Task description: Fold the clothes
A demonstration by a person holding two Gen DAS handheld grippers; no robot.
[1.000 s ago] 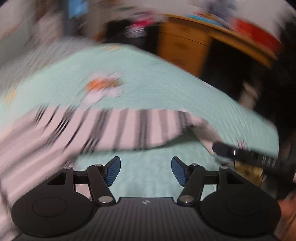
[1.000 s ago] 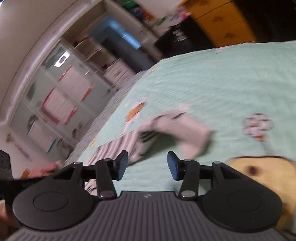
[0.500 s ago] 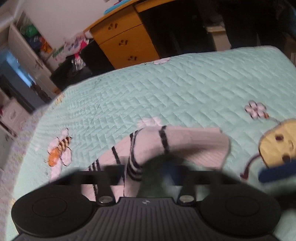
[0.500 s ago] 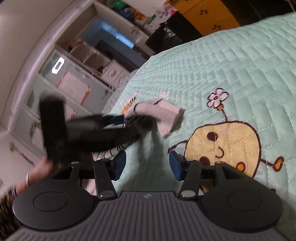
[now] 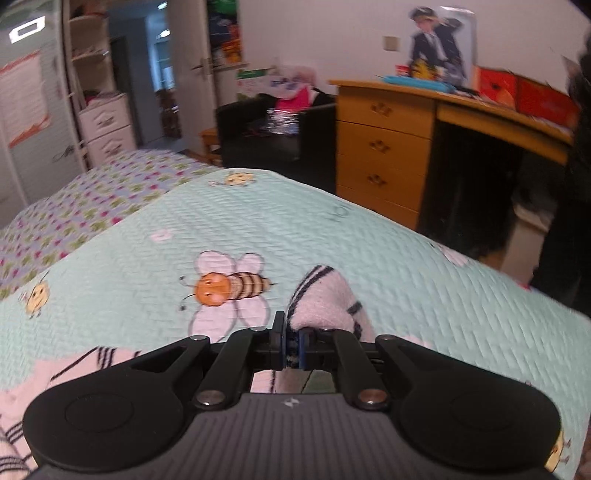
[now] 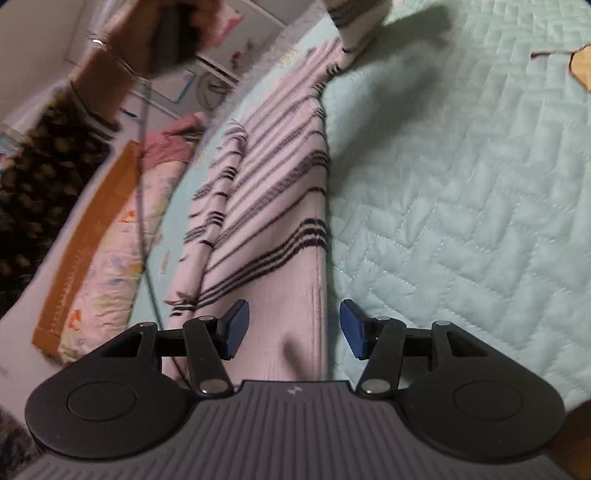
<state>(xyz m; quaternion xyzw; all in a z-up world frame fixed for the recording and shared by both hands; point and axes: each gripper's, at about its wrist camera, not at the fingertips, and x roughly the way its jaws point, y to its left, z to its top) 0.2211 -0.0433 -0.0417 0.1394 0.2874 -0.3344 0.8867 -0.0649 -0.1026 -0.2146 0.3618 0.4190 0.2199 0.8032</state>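
Observation:
A pale pink garment with thin black stripes (image 6: 273, 206) lies stretched along the mint quilted bedspread (image 6: 461, 184). My left gripper (image 5: 291, 345) is shut on a bunched striped end of that garment (image 5: 325, 299) and holds it lifted above the bed. My right gripper (image 6: 293, 326) hovers over the plain pink near end of the garment; its jaws are opening, the blue pads stand apart and do not touch the cloth. The lifted end shows at the top of the right wrist view (image 6: 354, 22).
A floral pillow (image 6: 110, 258) and a wooden bed edge (image 6: 85, 240) lie left of the garment. Past the bed stand an orange desk with drawers (image 5: 384, 151), a dark chair (image 5: 266, 133) and white cupboards (image 5: 103, 125). A bee print (image 5: 225, 288) marks the bedspread.
My left gripper went from open to shut on the garment's end and lifted it. My right gripper swung down and round over the garment's near end, its pads spreading a little.

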